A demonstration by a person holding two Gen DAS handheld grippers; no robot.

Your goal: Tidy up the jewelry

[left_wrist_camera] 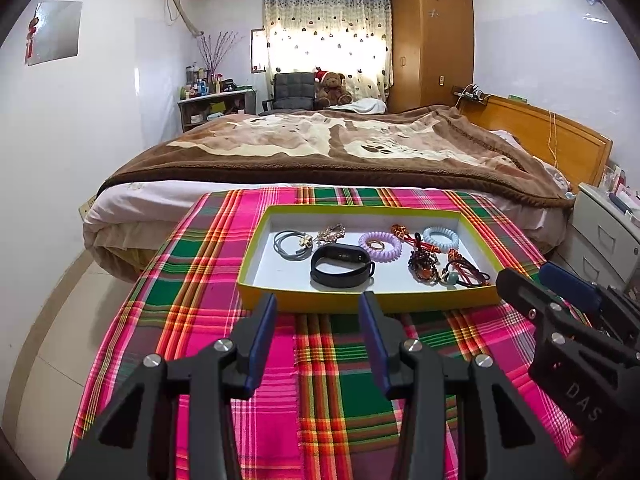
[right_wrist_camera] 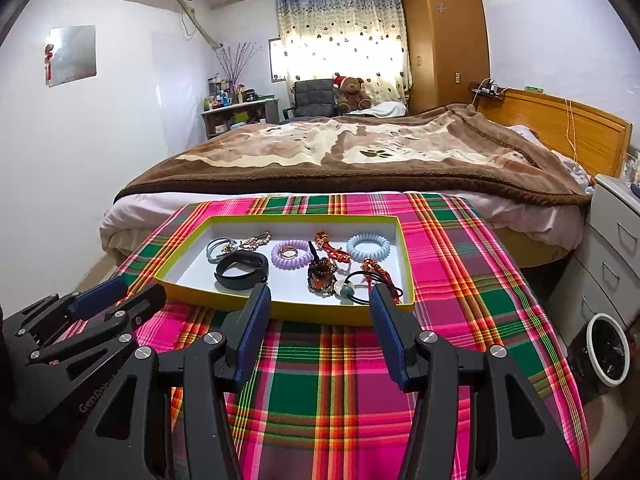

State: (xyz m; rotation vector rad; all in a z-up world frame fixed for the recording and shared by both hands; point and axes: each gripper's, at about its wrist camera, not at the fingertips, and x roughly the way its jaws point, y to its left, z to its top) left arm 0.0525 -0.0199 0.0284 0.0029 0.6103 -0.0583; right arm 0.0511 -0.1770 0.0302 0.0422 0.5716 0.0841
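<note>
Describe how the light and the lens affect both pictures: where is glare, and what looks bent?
Left wrist view: the curtained window is overexposed, the wardrobe bows from fisheye distortion, and the corners are dark. Right wrist view: the same window glares, the bed headboard curves, yet the jewelry tray and the fingers stay sharp.
</note>
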